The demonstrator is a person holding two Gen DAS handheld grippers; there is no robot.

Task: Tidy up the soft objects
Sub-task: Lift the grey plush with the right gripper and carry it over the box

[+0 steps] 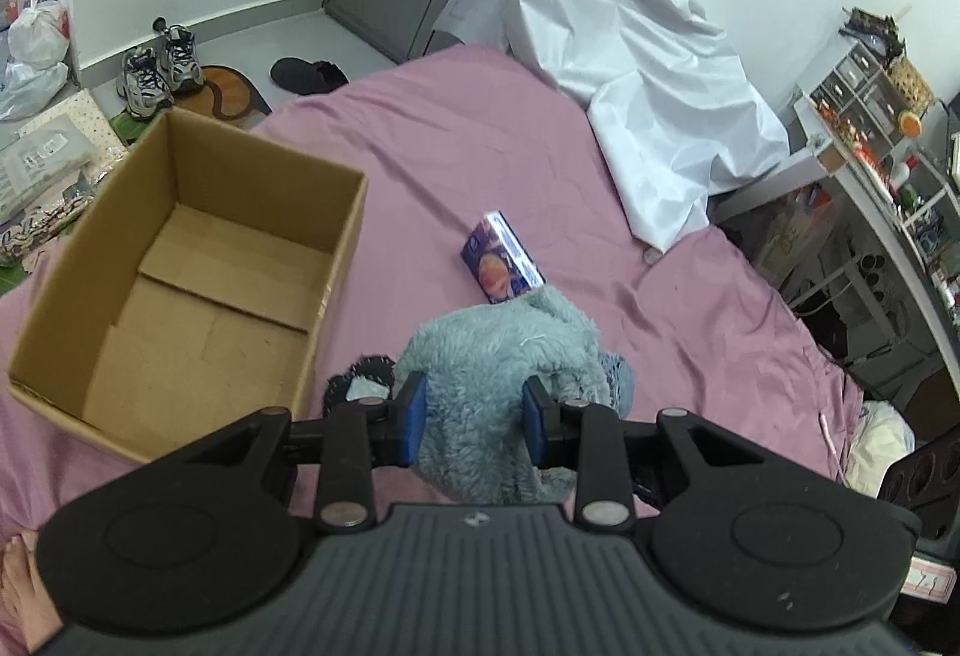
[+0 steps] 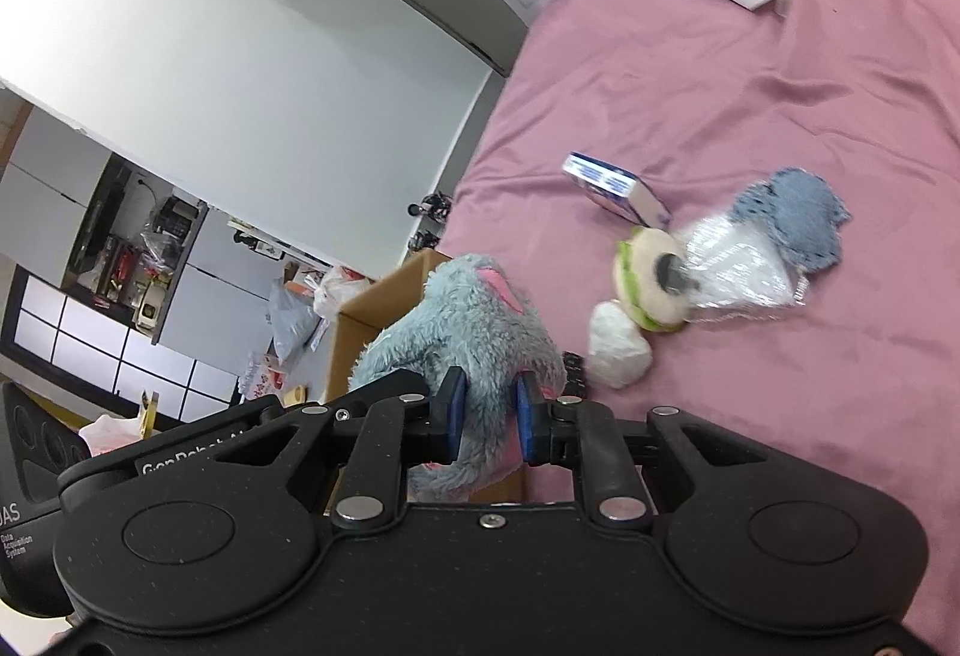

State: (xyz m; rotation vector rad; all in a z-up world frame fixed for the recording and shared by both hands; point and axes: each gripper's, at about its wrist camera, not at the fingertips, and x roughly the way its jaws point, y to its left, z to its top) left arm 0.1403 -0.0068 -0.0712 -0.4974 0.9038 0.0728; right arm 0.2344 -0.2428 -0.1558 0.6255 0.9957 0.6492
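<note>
My left gripper (image 1: 474, 419) is shut on a fluffy light-blue plush toy (image 1: 504, 356), held just above the pink bed to the right of an empty open cardboard box (image 1: 180, 266). My right gripper (image 2: 486, 419) is shut on the same plush toy (image 2: 474, 332), which shows a pink patch; the box (image 2: 372, 320) is partly hidden behind it. On the bed lie a round green-and-cream plush (image 2: 651, 278), a white soft lump (image 2: 618, 347), a clear plastic bag (image 2: 741, 266) and a blue knitted cloth (image 2: 792, 218). A black-and-white soft item (image 1: 360, 383) peeks out beside the left fingers.
A small blue-and-white carton (image 1: 501, 260) lies on the pink bedsheet (image 1: 480, 146), also in the right wrist view (image 2: 615, 188). A white sheet (image 1: 648, 74) drapes over the bed's far corner. Shoes (image 1: 159, 71), bags and shelves (image 1: 870, 116) surround the bed.
</note>
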